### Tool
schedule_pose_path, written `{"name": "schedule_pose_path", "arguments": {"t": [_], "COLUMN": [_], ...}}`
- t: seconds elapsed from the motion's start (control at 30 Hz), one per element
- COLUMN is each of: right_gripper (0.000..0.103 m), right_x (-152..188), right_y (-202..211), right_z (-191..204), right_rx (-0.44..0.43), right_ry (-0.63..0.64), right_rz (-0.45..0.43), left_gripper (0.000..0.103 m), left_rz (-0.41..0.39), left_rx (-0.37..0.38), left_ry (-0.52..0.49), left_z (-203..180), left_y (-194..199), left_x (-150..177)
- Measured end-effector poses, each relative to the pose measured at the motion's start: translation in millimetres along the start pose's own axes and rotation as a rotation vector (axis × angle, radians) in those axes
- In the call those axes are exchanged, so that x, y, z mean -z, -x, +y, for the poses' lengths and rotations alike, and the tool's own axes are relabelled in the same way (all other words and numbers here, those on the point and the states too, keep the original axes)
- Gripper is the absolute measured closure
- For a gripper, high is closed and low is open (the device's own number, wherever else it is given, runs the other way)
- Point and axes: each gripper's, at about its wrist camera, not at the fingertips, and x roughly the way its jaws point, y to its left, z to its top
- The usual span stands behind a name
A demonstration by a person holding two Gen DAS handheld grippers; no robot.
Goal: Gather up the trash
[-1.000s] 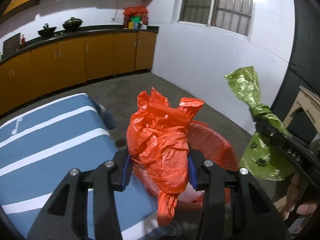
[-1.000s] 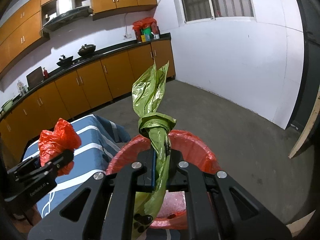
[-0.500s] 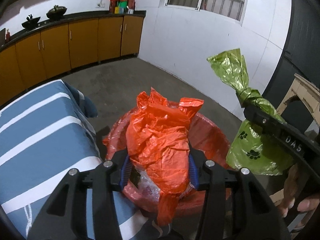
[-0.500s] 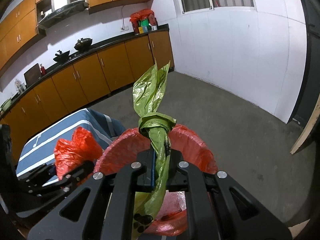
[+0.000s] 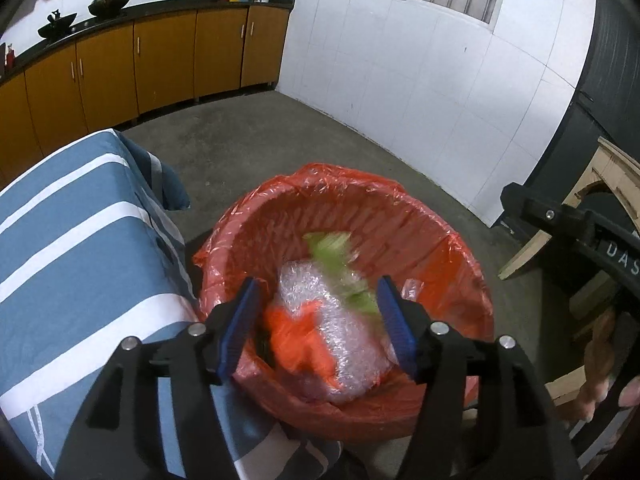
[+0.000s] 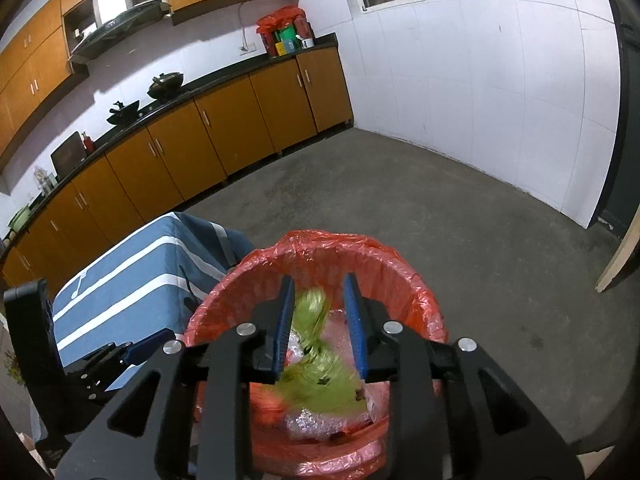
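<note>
A round bin lined with a red bag (image 5: 400,216) (image 6: 404,276) stands on the floor beside the table. My left gripper (image 5: 320,320) is open and empty above the bin. My right gripper (image 6: 320,320) is open and empty above it too; it also shows at the right of the left wrist view (image 5: 568,224). The orange bag (image 5: 300,340) and the green bag (image 5: 340,264) (image 6: 320,368) are blurred inside the bin, on bubble wrap (image 5: 348,344).
A table with a blue and white striped cloth (image 5: 80,248) (image 6: 132,280) stands left of the bin. Orange cabinets (image 6: 240,128) line the far wall. A wooden board (image 5: 600,184) leans at the right. Grey concrete floor (image 6: 460,216) lies beyond the bin.
Both grippers have opened. The orange bag and the green bag have dropped out of them into the bin. Both cameras have tilted further down over the bin.
</note>
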Motion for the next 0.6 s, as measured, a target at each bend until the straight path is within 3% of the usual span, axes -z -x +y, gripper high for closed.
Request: {"name": "schedule_pose_path", "arguments": {"t": [0.03, 0.17, 0.27, 0.4, 0.6], "right_gripper": [0.073, 0.04, 0.025, 0.018, 0.009], "right_x": [0.3, -1.6, -0.6, 5.5, 23.8], "right_y": [2.1, 12.6, 29.3, 48.8, 71.6], "right_z": [-0.4, 1.9, 6.1, 15.7, 32.6], "right_rx": [0.002, 0.029, 0.049, 0.048, 0.082], "right_ry": [0.0, 0.001, 0.028, 0.058, 0.085], "right_rz": [-0.004, -0.046, -0.095, -0.146, -0.191], "left_gripper": [0.041, 0.038, 0.033, 0.02, 0.004], "left_rz": [-0.001, -0.025, -0.062, -0.129, -0.294], "left_rx": [-0.002, -0.037, -0.071, -0.127, -0.26], "left_ry": [0.0, 0.005, 0.018, 0.027, 0.016], "left_z": [0.4, 7.4, 15.5, 26.8, 39.5], "left_y": [1.6, 9.6, 25.1, 57.9, 129.8], "left_x": [-0.7, -0.1, 3.1, 8.9, 35.3]}}
